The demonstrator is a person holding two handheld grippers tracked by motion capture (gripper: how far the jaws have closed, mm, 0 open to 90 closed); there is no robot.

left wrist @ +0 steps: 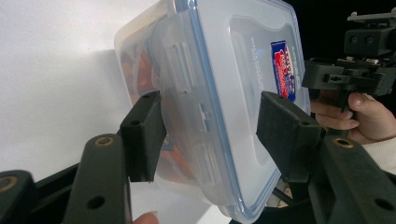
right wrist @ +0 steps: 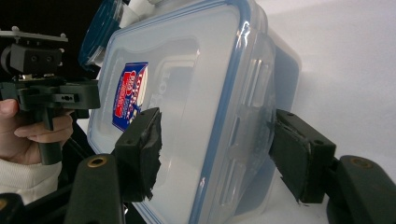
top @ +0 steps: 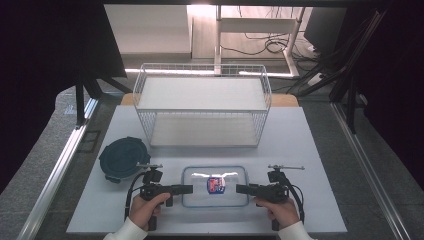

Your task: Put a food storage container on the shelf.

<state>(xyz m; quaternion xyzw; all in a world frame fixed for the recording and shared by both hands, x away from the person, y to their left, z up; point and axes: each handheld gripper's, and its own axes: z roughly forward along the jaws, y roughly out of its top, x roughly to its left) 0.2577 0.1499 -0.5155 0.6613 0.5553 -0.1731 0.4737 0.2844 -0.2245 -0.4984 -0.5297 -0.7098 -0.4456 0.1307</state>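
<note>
Rectangular clear-plastic container point(top: 215, 186), blue-rimmed lid, sits between each black claw's parted, not yet pressing pads: left claw point(top: 189, 189), right claw point(top: 239, 189).

your clear box point(top: 215, 186) has a blue-rimmed lid and a red-blue label point(top: 216, 185); the dark teal round lid point(top: 123, 158) sits at its left, the white wire basket point(top: 202, 105) above it.

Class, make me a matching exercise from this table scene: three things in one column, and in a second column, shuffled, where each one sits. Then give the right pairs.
Things:
1. clear lidded box
2. dark round lid
3. white wire basket

Places:
A. at the far side of the white board, behind the other things
B. between the two hand-held grippers, near the front edge
C. on the left of the board, beside the left hand-held gripper

Pairs: 1-B, 2-C, 3-A
</note>
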